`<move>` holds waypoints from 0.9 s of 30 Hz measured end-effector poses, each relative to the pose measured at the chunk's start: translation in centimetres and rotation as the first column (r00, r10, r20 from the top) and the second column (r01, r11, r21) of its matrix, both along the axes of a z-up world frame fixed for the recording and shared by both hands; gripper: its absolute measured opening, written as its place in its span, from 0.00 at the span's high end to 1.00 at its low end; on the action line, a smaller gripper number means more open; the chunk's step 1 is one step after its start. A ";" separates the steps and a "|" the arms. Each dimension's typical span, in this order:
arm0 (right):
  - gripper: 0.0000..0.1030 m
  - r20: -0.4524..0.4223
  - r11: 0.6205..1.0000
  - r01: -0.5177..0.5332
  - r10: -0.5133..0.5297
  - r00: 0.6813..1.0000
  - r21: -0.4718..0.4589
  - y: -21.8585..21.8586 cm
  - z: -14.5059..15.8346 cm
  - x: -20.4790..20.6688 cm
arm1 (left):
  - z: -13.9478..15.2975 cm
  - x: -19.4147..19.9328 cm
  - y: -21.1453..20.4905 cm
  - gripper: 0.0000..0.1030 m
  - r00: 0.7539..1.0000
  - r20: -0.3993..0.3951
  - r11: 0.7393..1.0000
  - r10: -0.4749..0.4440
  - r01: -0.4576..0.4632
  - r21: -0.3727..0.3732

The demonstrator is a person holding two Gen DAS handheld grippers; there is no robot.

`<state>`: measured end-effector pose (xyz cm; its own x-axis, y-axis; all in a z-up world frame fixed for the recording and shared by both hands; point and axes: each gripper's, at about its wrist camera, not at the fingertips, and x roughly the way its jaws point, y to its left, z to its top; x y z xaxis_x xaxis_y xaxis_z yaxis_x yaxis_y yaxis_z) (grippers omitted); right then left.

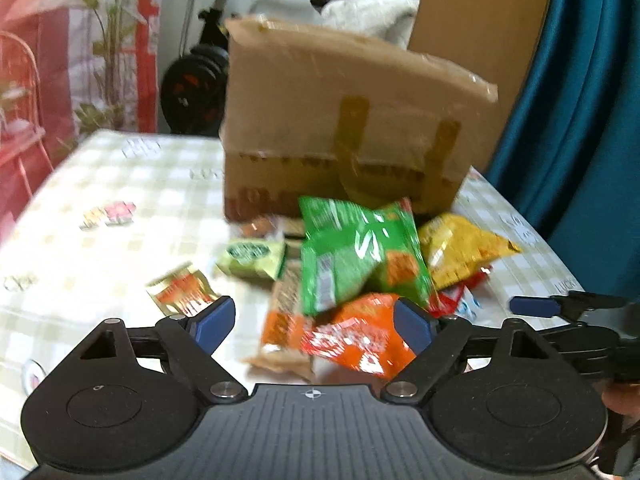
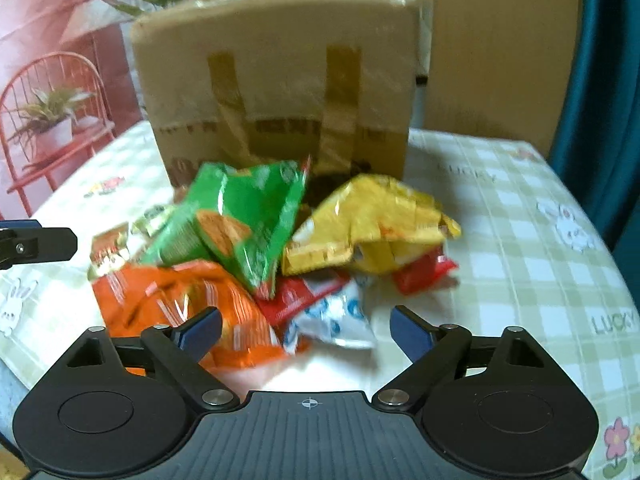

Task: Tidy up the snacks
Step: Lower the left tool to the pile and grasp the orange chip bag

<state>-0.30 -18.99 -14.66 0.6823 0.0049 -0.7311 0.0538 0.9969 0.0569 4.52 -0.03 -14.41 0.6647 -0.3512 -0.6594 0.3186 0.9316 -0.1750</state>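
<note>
A pile of snack packets lies on the table in front of a cardboard box (image 1: 340, 120) (image 2: 276, 80). Green bags (image 1: 352, 248) (image 2: 244, 224) sit on top, a yellow bag (image 1: 460, 252) (image 2: 372, 220) to the right, an orange bag (image 1: 352, 336) (image 2: 180, 304) at the front, with red (image 2: 296, 296) and white-blue (image 2: 340, 320) packets beside it. My left gripper (image 1: 312, 324) is open just before the orange bag. My right gripper (image 2: 306, 330) is open near the white-blue packet. Both are empty.
The table has a green checked cloth (image 1: 100, 184) (image 2: 520, 220). A small gold-red packet (image 1: 180, 292) and a pale green packet (image 1: 252, 256) lie left of the pile. The right gripper's finger (image 1: 536, 306) shows at the right edge. A teal curtain (image 1: 580, 120) hangs right.
</note>
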 end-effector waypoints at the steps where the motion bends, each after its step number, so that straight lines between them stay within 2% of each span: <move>1: 0.17 -0.009 1.000 -0.008 0.008 1.000 0.006 0.1 -0.2 0.1 | -0.3 0.0 -0.1 0.16 1.000 -0.015 1.000 -0.006 0.006 -0.004; 4: 0.18 -0.023 0.999 -0.042 0.042 0.999 -0.002 0.9 -0.8 0.3 | -1.0 0.2 -0.5 0.16 0.998 -0.057 1.000 -0.022 0.022 -0.014; 7: 0.24 -0.050 0.997 -0.075 0.075 0.996 -0.001 1.7 -1.5 0.9 | -1.6 0.5 -0.7 0.16 0.995 -0.094 0.999 -0.037 0.034 -0.033; 13: 0.24 -0.062 0.995 -0.103 0.103 0.993 -0.008 3.1 -2.2 1.5 | -3.1 1.5 -1.3 0.16 0.988 -0.145 0.999 -0.045 0.043 -0.015; 21: 0.24 -0.052 0.992 -0.127 0.127 0.991 0.006 3.8 -2.5 2.2 | -4.3 3.1 -1.4 0.16 0.986 -0.164 0.992 -0.021 0.001 -0.124; 24: 0.25 -0.047 0.992 -0.129 0.130 0.990 0.013 3.6 -2.5 2.3 | -4.9 3.5 -2.5 0.17 0.988 -0.149 0.995 -0.024 0.010 -0.095; 27: 0.28 -0.043 0.992 -0.124 0.125 0.991 0.021 3.3 -2.4 2.2 | -4.8 3.2 -2.8 0.33 0.992 -0.125 0.998 -0.027 0.020 -0.057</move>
<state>1.91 -15.70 -17.11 0.6423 0.1015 -0.7597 -0.0675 0.9948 0.0758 7.69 -2.87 -19.22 0.5687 -0.4041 -0.7165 0.3122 0.9119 -0.2665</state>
